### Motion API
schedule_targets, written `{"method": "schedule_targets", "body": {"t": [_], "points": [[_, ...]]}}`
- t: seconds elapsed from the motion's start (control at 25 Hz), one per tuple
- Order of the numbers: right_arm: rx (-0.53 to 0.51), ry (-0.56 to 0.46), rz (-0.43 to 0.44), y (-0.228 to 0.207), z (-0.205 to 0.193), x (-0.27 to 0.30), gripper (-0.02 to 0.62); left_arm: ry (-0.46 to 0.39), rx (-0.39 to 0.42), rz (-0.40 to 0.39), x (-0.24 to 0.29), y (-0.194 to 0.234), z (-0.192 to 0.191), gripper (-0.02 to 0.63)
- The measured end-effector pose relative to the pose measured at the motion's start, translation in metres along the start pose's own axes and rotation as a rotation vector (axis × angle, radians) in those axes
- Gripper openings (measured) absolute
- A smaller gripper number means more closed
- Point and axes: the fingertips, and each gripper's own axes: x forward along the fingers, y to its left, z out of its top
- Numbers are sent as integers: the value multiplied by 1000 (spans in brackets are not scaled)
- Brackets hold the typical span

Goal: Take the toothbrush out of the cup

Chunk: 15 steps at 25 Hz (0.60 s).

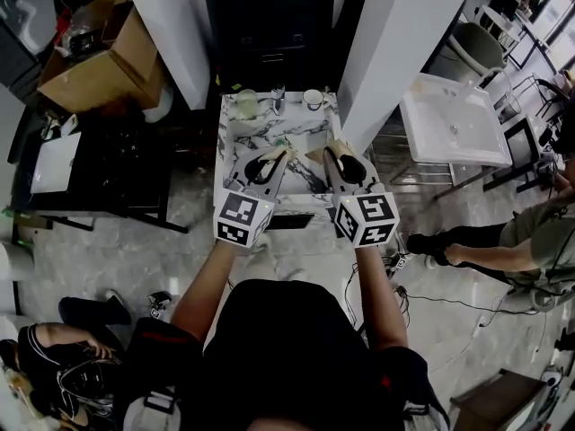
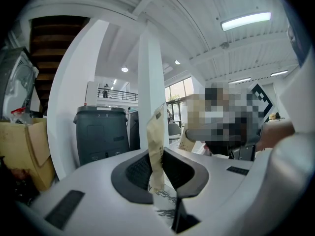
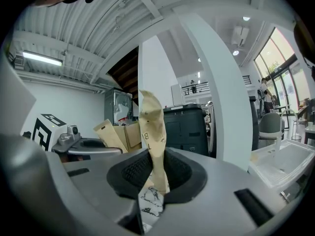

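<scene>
1. Room: open workshop with a pale stone-look floor (image 1: 99, 268) and white pillars (image 1: 395, 43). A dark grey bin (image 2: 101, 134) stands behind, seen in both gripper views.
2. Surroundings: cardboard box (image 1: 103, 57) upper left, white basin unit (image 1: 454, 119) right. There is one bystander at right edge (image 1: 503, 241) and another lower left (image 1: 54, 357).
3. Bench (image 1: 232, 142): small marble-pattern top with a white rim, upper centre of the head view, between the two pillars.
4. Operator: both forearms reach up-frame, one gripper per hand, side by side over the near half of the bench.
5. Left gripper (image 1: 286, 154): marker cube (image 1: 241, 218) faces the camera. In its own view its tan-wrapped fingers (image 2: 156, 146) stand pressed together as one strip, with no gap and nothing between them.
6. Right gripper (image 1: 338, 151): cube (image 1: 368, 218) likewise. Its tan-wrapped fingers (image 3: 152, 132) are closed on each other, and nothing is held.
7. Far rim of the bench, upper centre: pale green cup (image 1: 247, 103), a slim item (image 1: 278, 97) too small to identify, and a white cup (image 1: 313, 99).
8. Toothbrush: too small to make out, so I can't tell which cup holds it. Both grippers are clear of the cups, down-frame of them.
</scene>
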Motion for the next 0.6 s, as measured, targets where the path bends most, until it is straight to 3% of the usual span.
{"method": "schedule_targets", "body": {"t": [0.6], "points": [[-1, 4, 13, 3, -4, -1, 89, -3, -6, 17, -6, 0, -2, 61]]}}
